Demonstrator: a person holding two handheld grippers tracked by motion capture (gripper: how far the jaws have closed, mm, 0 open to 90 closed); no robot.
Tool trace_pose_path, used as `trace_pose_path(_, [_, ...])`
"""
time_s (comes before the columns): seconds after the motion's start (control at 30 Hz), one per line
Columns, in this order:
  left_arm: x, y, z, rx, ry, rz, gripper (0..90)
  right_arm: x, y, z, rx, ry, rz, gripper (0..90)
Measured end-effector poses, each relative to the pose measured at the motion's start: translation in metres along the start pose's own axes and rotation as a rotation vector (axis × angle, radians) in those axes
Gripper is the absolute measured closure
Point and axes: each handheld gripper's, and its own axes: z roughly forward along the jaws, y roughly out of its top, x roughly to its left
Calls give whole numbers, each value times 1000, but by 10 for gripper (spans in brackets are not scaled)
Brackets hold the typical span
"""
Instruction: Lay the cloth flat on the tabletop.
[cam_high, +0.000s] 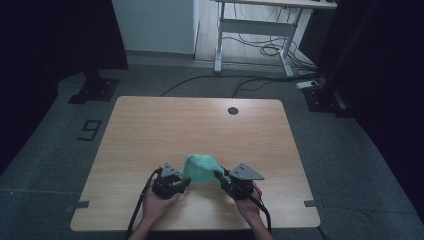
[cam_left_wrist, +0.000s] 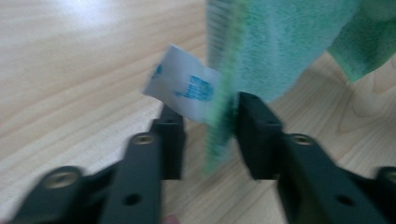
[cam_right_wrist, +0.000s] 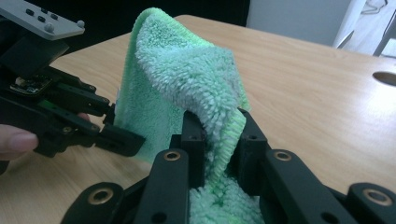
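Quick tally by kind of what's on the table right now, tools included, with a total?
Green towel, with a white label at its edge: 1
Hand-held tools: 2, the left tool and the right tool, each with its jaws around a towel edge
Round hole in the table: 1
Total: 4

Green towel (cam_high: 200, 169) (fluffy) bunched, lifted
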Motion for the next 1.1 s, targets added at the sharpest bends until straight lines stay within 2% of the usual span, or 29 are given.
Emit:
trace_pose_path(0.07, [0,-1,-2,-7,1,9,761,1,-4,1,7,-13,3,738])
trace_pose_path(0.13, [0,-1,-4,-18,-11,9,790,2,-6,2,11,-17,6,721])
trace_pose_path(0.2, [0,-1,-6,-25,-16,13,858,5,-14,6,40,-15,-4,630])
trace_pose_path(0.23, [0,-1,-6,-25,-16,13,864,5,-14,6,40,-15,-4,630])
trace_pose_path(0.27, [0,-2,-6,-23,-23,12,869,5,-17,7,46,-21,-10,537])
trace_pose_path(0.3, [1,-2,-7,-22,-26,12,869,5,-17,7,46,-21,-10,537])
trace_pose_path(0.33, [2,-2,-8,-22,-29,8,873,4,-17,5,46,-37,-11,447])
trace_pose_path(0.4, [3,-2,-9,-24,-32,5,875,3,-17,4,42,-41,-2,414])
trace_pose_path(0.47, [4,-3,-12,-23,-34,2,876,-2,-15,-2,21,-39,20,333])
trace_pose_path(0.5, [4,-3,-12,-23,-34,2,877,-2,-15,-2,21,-39,20,333])
trace_pose_path(0.53, [5,-3,-13,-23,-38,0,877,-5,-12,-6,11,-16,32,325])
trace_pose_path(0.63, [4,-2,-15,-24,-40,-2,877,-7,-10,-8,2,-8,35,325])
trace_pose_path(0.8, [4,-3,-15,-21,-40,-2,877,-4,-8,-4,14,20,25,330])
trace_pose_path(0.87, [3,-3,-14,-19,-41,-2,877,-1,-10,6,42,38,16,353])
trace_pose_path(0.9, [3,-3,-14,-19,-41,-2,877,-1,-10,6,42,38,16,353])
trace_pose_path(0.93, [3,-3,-15,-19,-42,-1,877,-1,-13,16,62,56,20,370])
trace_pose_path(1.0, [4,-3,-15,-18,-42,-2,876,-1,-13,20,68,60,19,373])
trace_pose_path(1.07, [5,-3,-15,-18,-42,-5,877,3,-15,37,109,78,0,366])
trace_pose_path(1.1, [5,-3,-15,-18,-42,-5,877,3,-15,37,109,78,0,366])
